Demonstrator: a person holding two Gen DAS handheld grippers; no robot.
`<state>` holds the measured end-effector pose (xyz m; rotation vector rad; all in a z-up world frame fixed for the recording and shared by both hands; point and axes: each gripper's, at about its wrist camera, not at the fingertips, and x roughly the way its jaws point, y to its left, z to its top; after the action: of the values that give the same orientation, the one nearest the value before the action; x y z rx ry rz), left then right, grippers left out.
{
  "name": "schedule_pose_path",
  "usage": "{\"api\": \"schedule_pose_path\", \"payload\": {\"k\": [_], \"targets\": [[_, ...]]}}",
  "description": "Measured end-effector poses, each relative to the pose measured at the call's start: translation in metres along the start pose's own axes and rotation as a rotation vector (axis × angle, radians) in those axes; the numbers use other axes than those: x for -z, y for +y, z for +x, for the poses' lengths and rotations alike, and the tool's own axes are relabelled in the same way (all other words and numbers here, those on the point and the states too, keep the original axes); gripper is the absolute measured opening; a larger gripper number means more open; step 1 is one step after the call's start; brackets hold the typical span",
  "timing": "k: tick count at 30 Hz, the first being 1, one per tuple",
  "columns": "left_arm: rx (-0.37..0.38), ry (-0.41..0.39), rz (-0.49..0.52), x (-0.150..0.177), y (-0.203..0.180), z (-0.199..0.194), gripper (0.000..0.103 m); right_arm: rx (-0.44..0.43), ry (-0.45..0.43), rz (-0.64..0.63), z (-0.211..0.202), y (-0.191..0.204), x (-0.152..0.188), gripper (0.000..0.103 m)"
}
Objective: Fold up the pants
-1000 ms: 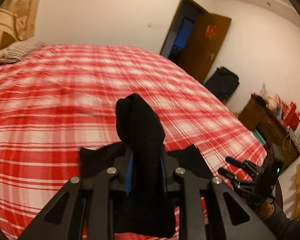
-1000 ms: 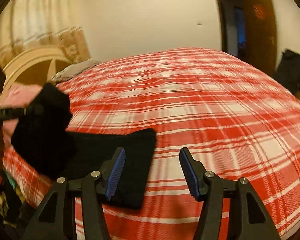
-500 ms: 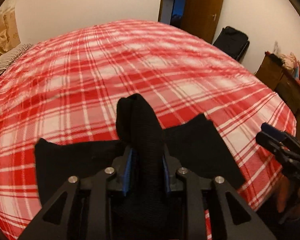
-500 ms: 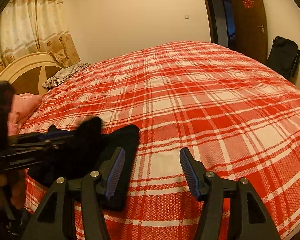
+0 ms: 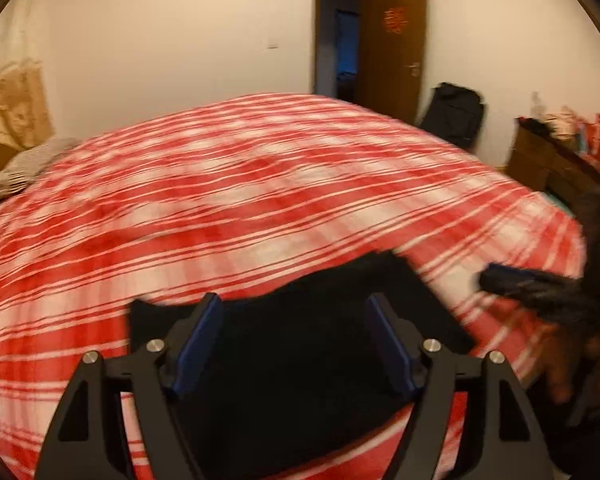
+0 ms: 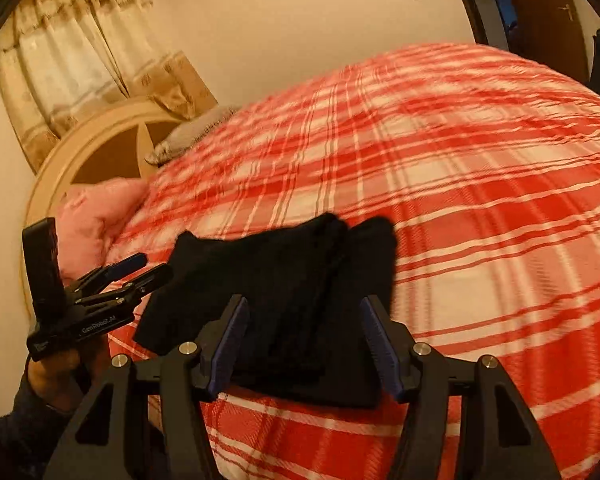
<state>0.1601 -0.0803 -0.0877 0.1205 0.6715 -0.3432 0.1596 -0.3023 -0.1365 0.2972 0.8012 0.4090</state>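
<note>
The black pants point(image 5: 300, 368) lie folded in a compact stack on the red plaid bed point(image 5: 260, 200) near its front edge. My left gripper point(image 5: 296, 340) is open and empty just above the stack. In the right wrist view the pants point(image 6: 300, 288) show as layered folds, and my right gripper point(image 6: 304, 344) is open and empty just in front of them. The left gripper point(image 6: 140, 270) shows at the left of that view, off the left end of the pants. The right gripper point(image 5: 500, 280) shows blurred at the right of the left wrist view.
A pink pillow point(image 6: 96, 216) and striped pillow point(image 6: 192, 136) lie by the round headboard point(image 6: 100, 140). A brown door point(image 5: 392, 48), black suitcase point(image 5: 456, 116) and cluttered wooden dresser point(image 5: 560, 156) stand beyond the bed's far side.
My left gripper has let go of the black fabric it was holding and opened; the pants now lie flat. My right gripper has moved left, over the folded stack.
</note>
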Motion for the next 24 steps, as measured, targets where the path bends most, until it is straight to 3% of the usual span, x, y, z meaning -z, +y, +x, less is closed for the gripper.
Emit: {"api": "schedule_pose_path", "payload": {"k": [6, 8, 9, 11, 24], "targets": [[-0.130, 0.071, -0.113, 0.029, 0.052, 0.026, 0.081, -0.014, 0.085, 0.085, 0.040, -0.005, -0.005, 0.060], [-0.141, 0.088, -0.159, 0.037, 0.064, 0.031, 0.081, -0.021, 0.100, 0.104, 0.047, -0.008, -0.007, 0.049], [-0.140, 0.092, -0.171, 0.041, 0.068, 0.033, 0.083, -0.023, 0.109, 0.104, 0.050, -0.008, -0.008, 0.033], [-0.145, 0.098, -0.178, 0.045, 0.071, 0.037, 0.092, -0.045, 0.121, 0.106, 0.053, -0.008, -0.007, 0.022], [-0.137, 0.115, -0.175, 0.048, 0.073, 0.040, 0.096, -0.088, 0.020, 0.000, 0.017, 0.018, -0.016, 0.017]]}}
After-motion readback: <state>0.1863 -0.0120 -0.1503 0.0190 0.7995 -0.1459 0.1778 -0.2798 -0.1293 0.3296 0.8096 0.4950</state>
